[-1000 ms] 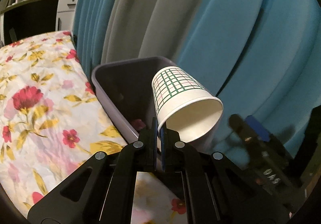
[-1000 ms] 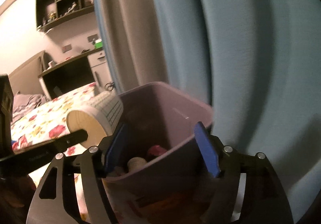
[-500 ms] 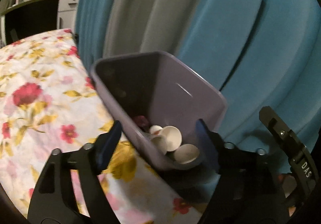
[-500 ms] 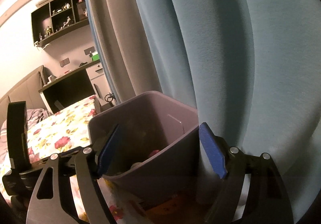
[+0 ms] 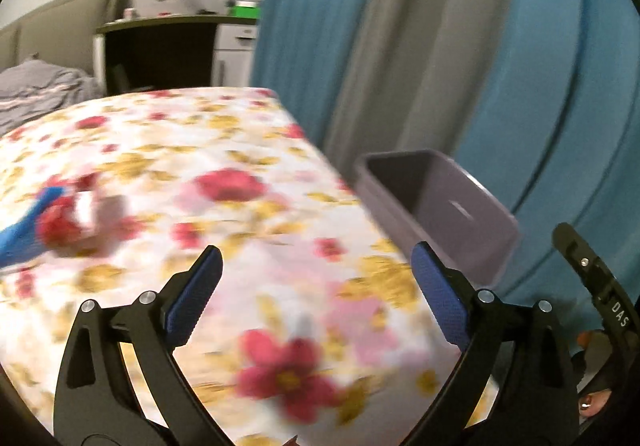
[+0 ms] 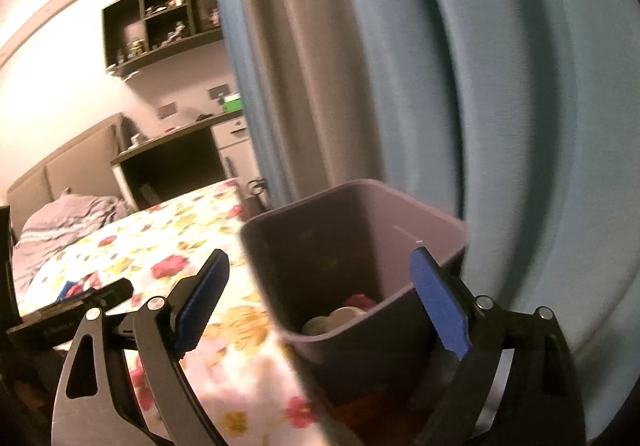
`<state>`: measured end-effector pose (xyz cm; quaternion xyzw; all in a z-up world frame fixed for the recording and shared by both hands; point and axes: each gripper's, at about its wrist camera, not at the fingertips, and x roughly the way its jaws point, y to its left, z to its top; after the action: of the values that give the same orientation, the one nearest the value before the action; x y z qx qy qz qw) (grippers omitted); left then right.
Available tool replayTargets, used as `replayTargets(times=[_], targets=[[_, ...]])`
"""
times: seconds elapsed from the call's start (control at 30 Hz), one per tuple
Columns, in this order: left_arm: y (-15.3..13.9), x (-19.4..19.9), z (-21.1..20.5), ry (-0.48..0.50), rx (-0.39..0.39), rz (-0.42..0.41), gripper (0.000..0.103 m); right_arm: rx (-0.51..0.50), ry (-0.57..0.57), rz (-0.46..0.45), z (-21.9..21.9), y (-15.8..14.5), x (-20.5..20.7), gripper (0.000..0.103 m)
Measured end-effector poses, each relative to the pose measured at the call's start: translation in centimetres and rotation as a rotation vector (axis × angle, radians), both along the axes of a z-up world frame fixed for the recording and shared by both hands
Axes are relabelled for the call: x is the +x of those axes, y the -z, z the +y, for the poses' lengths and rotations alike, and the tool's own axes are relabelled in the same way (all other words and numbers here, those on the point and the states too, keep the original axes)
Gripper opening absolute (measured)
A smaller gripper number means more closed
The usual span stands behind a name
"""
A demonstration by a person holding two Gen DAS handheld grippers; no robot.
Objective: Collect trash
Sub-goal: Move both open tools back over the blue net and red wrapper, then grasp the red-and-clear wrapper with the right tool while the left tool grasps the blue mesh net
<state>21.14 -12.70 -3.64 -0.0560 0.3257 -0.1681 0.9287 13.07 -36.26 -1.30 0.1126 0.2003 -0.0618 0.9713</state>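
Observation:
A purple bin (image 5: 440, 206) stands beside the floral bed (image 5: 240, 206), against the curtain. My left gripper (image 5: 316, 286) is open and empty over the bed, left of the bin. A blurred red, white and blue item (image 5: 56, 218) lies on the bed at far left. In the right wrist view my right gripper (image 6: 320, 290) is open and empty, its fingers either side of the bin (image 6: 360, 246). Paper cups (image 6: 332, 320) lie inside the bin.
Blue and grey curtains (image 5: 440, 46) hang behind the bin. A dark desk (image 5: 160, 46) and white drawers stand beyond the bed. A grey blanket (image 6: 68, 214) lies at the bed's far end. Wall shelves (image 6: 160, 26) hang above.
My left gripper opened and dropped the checked paper cup into the bin, then swung left and back over the bed. The right gripper stayed open at the bin.

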Motion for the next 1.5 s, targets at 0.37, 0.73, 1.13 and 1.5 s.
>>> replayTargets(times=[0.37, 0.73, 1.13, 1.5], targets=[[-1.8, -2.0, 14.5, -0.290, 0.088, -0.055, 0.094, -0.013, -0.195, 0.008, 8.1, -0.5, 1.5, 0.089], [-1.3, -4.0, 25.7, -0.511, 0.069, -0.035, 0.094, -0.059, -0.362, 0.071, 18.6, 0.8, 4.9, 0.088], [-0.2, -4.4, 31.2, -0.607, 0.052, -0.031, 0.094, -0.079, -0.468, 0.176, 27.3, 3.2, 10.8, 0.066], [1.2, -2.4, 29.8, -0.494, 0.070, -0.005, 0.094, -0.065, -0.557, 0.295, 32.0, 6.0, 16.1, 0.040]])
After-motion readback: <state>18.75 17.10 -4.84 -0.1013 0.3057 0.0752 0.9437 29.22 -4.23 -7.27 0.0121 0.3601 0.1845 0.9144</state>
